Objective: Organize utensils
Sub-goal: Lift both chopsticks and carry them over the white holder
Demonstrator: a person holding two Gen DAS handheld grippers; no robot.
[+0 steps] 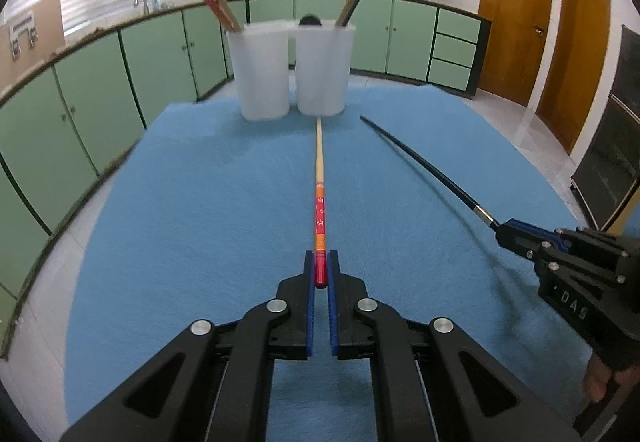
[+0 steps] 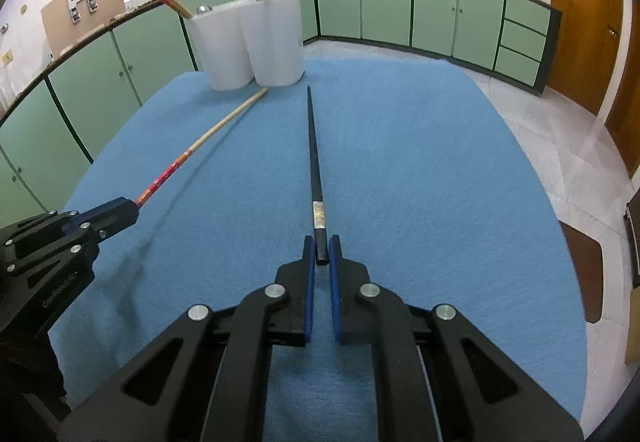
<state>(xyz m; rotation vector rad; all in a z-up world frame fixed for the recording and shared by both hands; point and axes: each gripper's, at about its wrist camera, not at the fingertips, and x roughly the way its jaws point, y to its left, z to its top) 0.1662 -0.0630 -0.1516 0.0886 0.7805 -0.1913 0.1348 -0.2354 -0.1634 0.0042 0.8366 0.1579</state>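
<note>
Left tongs [image 1: 321, 270] nearest, clamped on the red butt of a red stick [image 1: 319, 178], w/ its pale tip pointing at the gap between 2 white cups [image 1: 264, 70] at the desk's [image 1: 180, 202] far edge; right tongs [image 2: 321, 252] grip the butt of a black stick [image 2: 313, 146] the same way, tip just short of the right cup [image 2: 276, 42]. Step looks like carry-to-cup: next, lift each tip over a rim and drop in, prob. red w/ the red pair in the left cup, black to the right. Sticks already leaning in both cups may block entry.
</note>
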